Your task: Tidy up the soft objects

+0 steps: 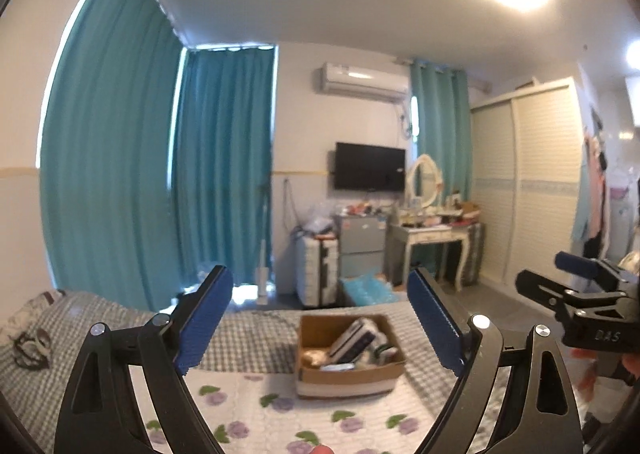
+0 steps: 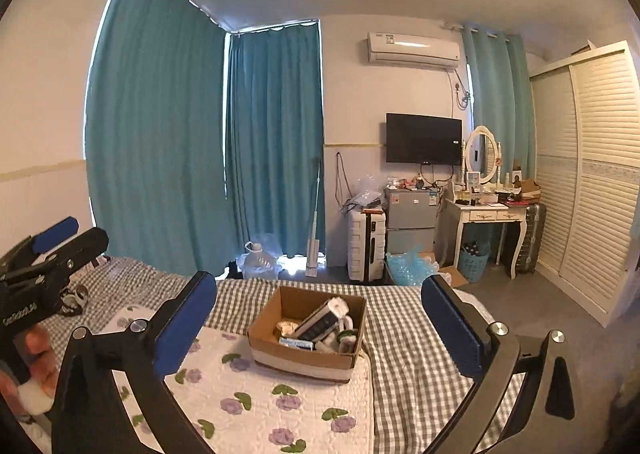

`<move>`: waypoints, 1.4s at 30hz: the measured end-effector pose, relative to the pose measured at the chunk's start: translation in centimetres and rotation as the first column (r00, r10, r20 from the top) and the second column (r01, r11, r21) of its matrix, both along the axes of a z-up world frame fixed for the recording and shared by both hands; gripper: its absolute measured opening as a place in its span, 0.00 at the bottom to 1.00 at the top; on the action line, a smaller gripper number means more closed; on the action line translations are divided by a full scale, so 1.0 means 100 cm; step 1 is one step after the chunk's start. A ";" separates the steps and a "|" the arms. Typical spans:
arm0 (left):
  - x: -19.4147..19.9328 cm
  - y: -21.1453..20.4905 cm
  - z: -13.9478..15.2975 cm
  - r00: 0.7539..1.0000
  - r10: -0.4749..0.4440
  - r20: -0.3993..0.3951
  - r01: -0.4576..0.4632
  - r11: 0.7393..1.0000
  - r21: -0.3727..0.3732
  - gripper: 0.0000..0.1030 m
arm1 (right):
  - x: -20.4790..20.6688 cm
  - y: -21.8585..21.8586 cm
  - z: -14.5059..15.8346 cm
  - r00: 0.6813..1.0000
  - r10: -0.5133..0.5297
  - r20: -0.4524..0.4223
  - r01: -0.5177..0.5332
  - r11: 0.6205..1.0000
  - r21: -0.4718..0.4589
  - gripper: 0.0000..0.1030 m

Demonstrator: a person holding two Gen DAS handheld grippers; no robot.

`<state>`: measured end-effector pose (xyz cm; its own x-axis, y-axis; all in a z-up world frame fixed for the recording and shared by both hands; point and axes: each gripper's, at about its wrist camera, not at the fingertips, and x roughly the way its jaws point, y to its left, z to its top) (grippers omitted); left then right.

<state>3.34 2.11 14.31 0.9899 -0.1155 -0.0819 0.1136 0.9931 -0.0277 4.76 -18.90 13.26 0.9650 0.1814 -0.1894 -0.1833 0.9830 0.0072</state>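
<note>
A brown cardboard box (image 1: 347, 376) (image 2: 308, 358) stands on the bed, on a white quilted pad with purple flowers (image 1: 280, 406) (image 2: 260, 406). It holds several soft items, among them a dark striped roll (image 1: 356, 340) (image 2: 320, 320). My left gripper (image 1: 320, 324) is open and empty, held above the bed short of the box. My right gripper (image 2: 320, 328) is open and empty, also short of the box. Each gripper shows at the edge of the other's view (image 1: 580, 294) (image 2: 52, 254).
A grey checked bedspread (image 2: 408, 354) covers the bed. A dark crumpled item (image 1: 32, 346) (image 2: 74, 300) lies at its left. Beyond the bed's foot are teal curtains (image 2: 276, 142), a white suitcase (image 2: 366, 244), a small fridge (image 2: 410, 218), a dressing table (image 2: 492, 214) and a wardrobe (image 2: 592, 182).
</note>
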 end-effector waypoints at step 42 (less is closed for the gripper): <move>0.070 -0.028 -0.128 0.968 0.015 -0.251 -0.006 0.999 0.040 0.87 | 0.082 -0.007 -0.130 0.987 -0.047 -0.156 0.046 0.999 -0.010 1.00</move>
<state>10.33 -0.66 1.52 0.9381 -0.0971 -0.3324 0.0973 0.9951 -0.0161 12.91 -19.61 0.21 0.9308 0.1354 -0.3396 -0.1345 0.9906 0.0264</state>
